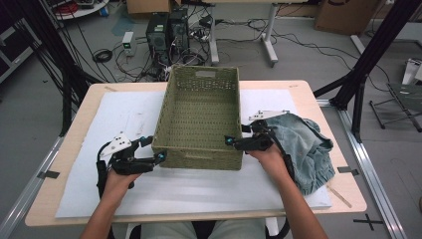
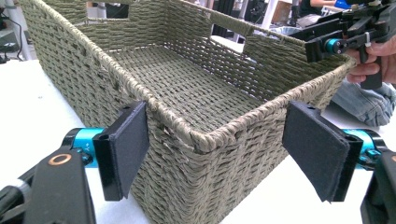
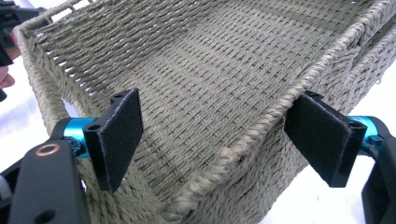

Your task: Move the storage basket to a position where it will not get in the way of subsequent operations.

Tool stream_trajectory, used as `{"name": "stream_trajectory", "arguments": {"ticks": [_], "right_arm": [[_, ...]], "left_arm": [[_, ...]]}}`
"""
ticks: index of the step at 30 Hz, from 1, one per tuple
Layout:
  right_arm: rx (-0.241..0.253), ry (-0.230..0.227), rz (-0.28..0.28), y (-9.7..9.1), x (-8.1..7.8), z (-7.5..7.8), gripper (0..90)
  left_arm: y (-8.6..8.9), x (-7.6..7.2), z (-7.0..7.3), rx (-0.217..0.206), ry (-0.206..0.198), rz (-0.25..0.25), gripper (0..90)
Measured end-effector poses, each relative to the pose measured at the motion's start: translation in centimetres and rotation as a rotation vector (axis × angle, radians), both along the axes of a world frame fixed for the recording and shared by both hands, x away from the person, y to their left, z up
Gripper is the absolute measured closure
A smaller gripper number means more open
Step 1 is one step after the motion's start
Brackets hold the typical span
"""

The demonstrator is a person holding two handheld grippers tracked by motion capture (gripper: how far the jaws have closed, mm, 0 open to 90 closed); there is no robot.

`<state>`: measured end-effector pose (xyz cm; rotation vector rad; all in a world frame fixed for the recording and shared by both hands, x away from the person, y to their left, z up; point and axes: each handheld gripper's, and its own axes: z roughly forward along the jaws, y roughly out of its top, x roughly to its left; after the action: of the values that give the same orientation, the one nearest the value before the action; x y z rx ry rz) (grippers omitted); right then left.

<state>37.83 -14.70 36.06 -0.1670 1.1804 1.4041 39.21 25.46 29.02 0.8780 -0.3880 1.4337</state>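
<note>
An olive woven basket (image 1: 201, 117) with nothing inside stands mid-table on a white sheet (image 1: 124, 184). My left gripper (image 1: 154, 148) is open at the basket's near left corner. In the left gripper view, that corner (image 2: 205, 140) lies between the two black pads (image 2: 126, 149). My right gripper (image 1: 237, 134) is open at the near right corner. Its pads (image 3: 119, 135) stand on either side of the basket rim (image 3: 252, 135). A crumpled blue-grey cloth (image 1: 308, 147) lies on the table right of the basket, behind my right hand, and also appears as a denim-like cloth (image 2: 369, 100) beyond the basket.
The wooden table (image 1: 59, 164) extends past the white sheet on every side. Beyond the far edge, computer towers (image 1: 166, 32) and cables lie on the floor. Black frame posts (image 1: 370, 55) stand at the right and left of the table.
</note>
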Motion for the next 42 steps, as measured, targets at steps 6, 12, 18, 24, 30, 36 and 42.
{"name": "stream_trajectory", "arguments": {"ticks": [6,12,18,24,30,36,42], "right_arm": [[0.024,0.001,-0.002,1.0,0.0,1.1,19.6],[0.042,0.005,0.022,1.9,0.1,2.6,19.6],[0.047,0.007,0.026,2.0,0.1,3.1,20.0],[0.056,-0.011,0.051,0.5,-0.5,1.9,20.0],[0.013,-0.007,0.029,0.1,-0.1,0.3,28.3],[-0.004,0.004,0.045,0.4,0.0,0.5,27.5],[-0.012,0.01,0.038,0.9,0.0,0.9,25.4]], "left_arm": [[0.2,-0.1,-0.3,-0.004,0.004,0.012,24.1],[0.5,-0.2,-0.6,-0.006,0.006,0.018,24.1],[0.7,-0.5,-0.8,-0.038,-0.018,0.039,24.2],[0.9,-0.7,-0.6,-0.095,-0.032,0.032,22.9],[-0.1,-0.4,-0.2,-0.054,-0.013,0.034,22.9],[-0.1,-0.4,-0.3,-0.056,-0.005,0.027,21.6],[0.0,-0.5,-0.4,-0.059,0.006,0.021,22.3]]}}
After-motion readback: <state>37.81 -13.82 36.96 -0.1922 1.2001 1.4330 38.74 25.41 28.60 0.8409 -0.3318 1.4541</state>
